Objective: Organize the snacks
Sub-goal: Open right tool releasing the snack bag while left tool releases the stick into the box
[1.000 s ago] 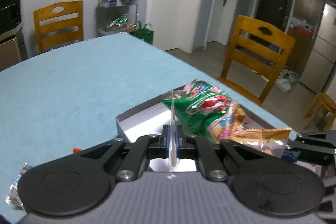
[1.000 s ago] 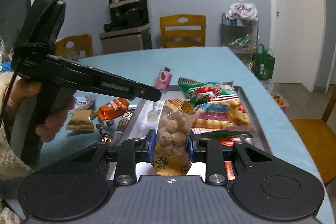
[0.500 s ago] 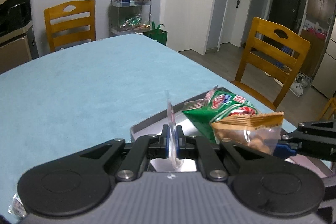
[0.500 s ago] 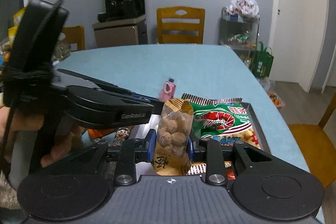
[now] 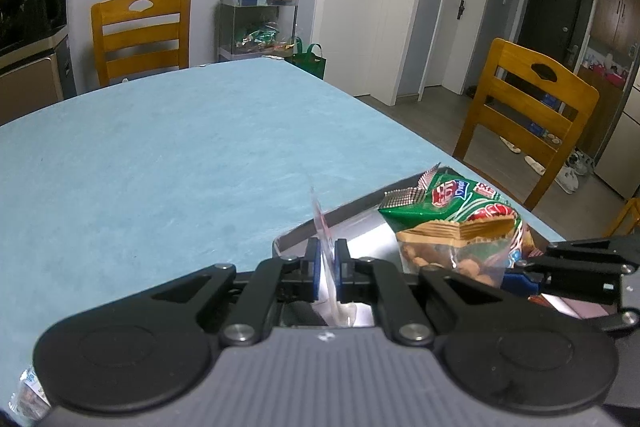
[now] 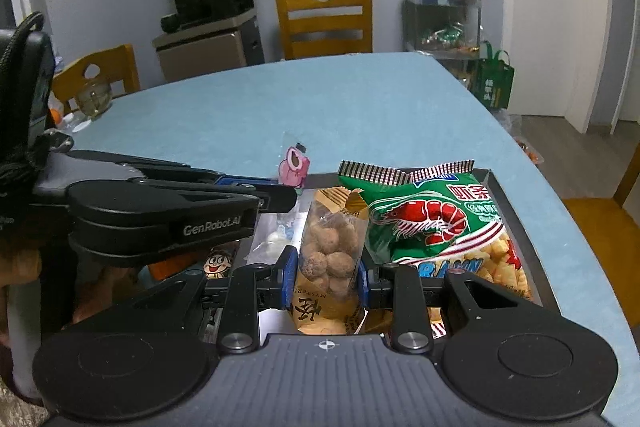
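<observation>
We hold two snack packets above the grey tray (image 6: 516, 223) on the blue worktop (image 6: 320, 107). The right claw (image 6: 326, 281) is clenched on the nut packet (image 6: 330, 251), pads pressing its lower body at both sides, the packet upright with its crimped top toward 12 o'clock. We judge this packet light and soft, with lumpy contents that shift; the grip across the filled middle is secure, though hard squeezing could crush the pieces. The left claw (image 5: 325, 269) is clenched on a thin clear sachet (image 5: 322, 227) with a pink cartoon print (image 6: 294, 169), seen edge-on between the pads. We judge it very light, floppy and slippery, best held by its flat seam. The green prawn-cracker bag (image 6: 432, 219) lies in the tray at 1 o'clock of the right claw; being air-filled and fragile, it should be taken by a corner seam.
</observation>
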Demonstrator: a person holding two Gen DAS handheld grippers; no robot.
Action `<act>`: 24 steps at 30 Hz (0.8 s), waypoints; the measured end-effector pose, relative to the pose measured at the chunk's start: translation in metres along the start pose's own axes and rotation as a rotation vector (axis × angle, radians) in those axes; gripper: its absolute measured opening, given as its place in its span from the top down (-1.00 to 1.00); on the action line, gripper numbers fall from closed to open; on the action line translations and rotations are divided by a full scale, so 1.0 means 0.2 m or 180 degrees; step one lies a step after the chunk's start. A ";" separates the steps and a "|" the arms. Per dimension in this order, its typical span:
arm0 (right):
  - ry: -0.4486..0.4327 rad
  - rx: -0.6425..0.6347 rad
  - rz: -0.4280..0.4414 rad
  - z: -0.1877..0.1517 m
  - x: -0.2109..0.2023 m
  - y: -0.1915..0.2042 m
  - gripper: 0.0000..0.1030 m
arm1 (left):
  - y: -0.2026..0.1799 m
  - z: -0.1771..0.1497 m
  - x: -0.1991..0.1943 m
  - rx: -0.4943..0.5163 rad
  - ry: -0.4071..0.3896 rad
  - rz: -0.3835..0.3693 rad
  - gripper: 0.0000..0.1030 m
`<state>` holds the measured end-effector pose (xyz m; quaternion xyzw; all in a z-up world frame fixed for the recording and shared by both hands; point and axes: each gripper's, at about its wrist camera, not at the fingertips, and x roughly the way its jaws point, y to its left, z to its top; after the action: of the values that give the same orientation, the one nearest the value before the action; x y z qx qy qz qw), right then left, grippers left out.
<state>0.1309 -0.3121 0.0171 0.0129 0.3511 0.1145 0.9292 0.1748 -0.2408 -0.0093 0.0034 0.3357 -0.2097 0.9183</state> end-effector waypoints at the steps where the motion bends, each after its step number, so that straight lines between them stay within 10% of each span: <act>1: 0.0004 0.0011 0.0004 -0.01 0.00 0.00 0.40 | -0.01 0.00 0.00 0.0002 -0.0003 0.0006 0.97; 24: -0.0013 0.0092 0.0034 -0.02 0.04 -0.01 0.36 | -0.02 0.00 0.00 0.0104 -0.0029 0.0123 0.93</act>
<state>0.1344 -0.3129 0.0099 0.0285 0.3508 0.1144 0.9290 0.1729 -0.2437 -0.0097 0.0239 0.3278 -0.1974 0.9236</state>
